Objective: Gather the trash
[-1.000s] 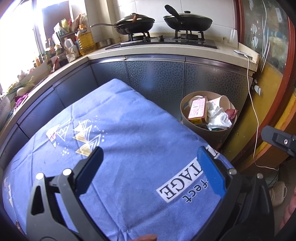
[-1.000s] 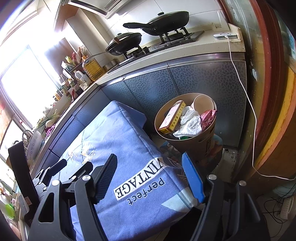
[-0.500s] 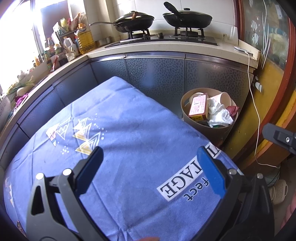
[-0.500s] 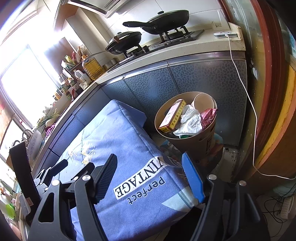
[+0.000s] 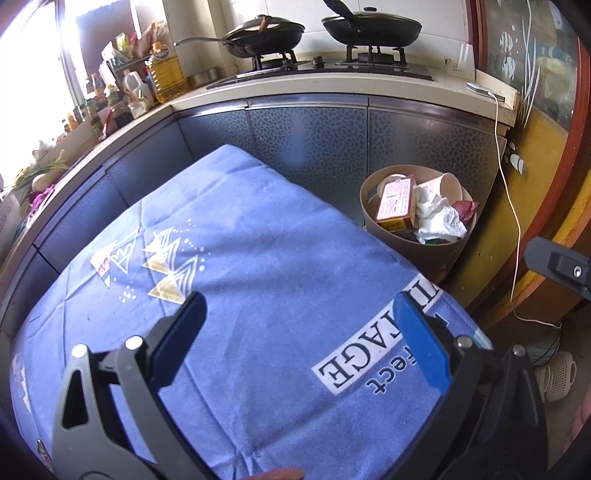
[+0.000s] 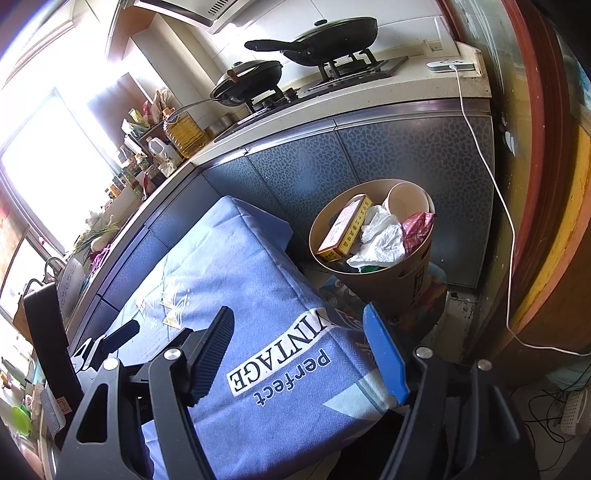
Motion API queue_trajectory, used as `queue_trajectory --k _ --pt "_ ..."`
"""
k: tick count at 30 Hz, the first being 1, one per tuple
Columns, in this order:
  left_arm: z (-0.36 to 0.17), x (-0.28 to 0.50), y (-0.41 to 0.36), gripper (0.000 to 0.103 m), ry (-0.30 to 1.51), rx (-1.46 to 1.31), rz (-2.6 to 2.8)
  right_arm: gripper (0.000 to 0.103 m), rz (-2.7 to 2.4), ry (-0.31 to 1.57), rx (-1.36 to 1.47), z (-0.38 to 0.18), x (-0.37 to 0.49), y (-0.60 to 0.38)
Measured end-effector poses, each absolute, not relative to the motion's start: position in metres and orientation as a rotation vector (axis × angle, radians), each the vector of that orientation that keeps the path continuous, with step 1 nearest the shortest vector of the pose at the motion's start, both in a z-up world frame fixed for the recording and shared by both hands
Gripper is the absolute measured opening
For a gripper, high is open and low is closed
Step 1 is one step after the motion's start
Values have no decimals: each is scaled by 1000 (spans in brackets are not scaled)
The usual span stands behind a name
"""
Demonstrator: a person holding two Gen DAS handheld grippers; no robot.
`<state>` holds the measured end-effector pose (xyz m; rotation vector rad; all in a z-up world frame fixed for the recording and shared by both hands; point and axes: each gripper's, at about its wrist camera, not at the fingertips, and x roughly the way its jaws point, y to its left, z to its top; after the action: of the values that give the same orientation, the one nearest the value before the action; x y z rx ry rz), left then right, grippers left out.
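Kitchen floor, trash bin (image 6: pixel 373 280) beyond open jaws

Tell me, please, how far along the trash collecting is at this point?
It looks nearly finished. Done: the trash bin holds a carton, a paper cup, crumpled tissue and a red wrapper. In hand: nothing; the left gripper and right gripper are open and empty. Left: no loose trash shows on the blue tablecloth.

A matt woven blue cloth (image 5: pixel 258 266) covered the table. The bin (image 6: pixel 388 288) looked smooth brown plastic, holding a crumpled white plastic bag (image 6: pixel 380 240), a cardboard box (image 5: pixel 395 201) and a paper cup (image 6: pixel 404 199). 2 black pans (image 5: pixel 371 26) shone glossy.
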<state>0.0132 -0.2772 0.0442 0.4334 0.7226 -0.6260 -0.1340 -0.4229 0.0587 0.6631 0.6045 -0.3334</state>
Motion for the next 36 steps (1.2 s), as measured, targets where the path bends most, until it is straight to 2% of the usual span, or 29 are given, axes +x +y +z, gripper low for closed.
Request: queue_trajectory --k 36 --pt "48 15 -276 97 731 419 -635 71 -334 615 638 63 -126 -423"
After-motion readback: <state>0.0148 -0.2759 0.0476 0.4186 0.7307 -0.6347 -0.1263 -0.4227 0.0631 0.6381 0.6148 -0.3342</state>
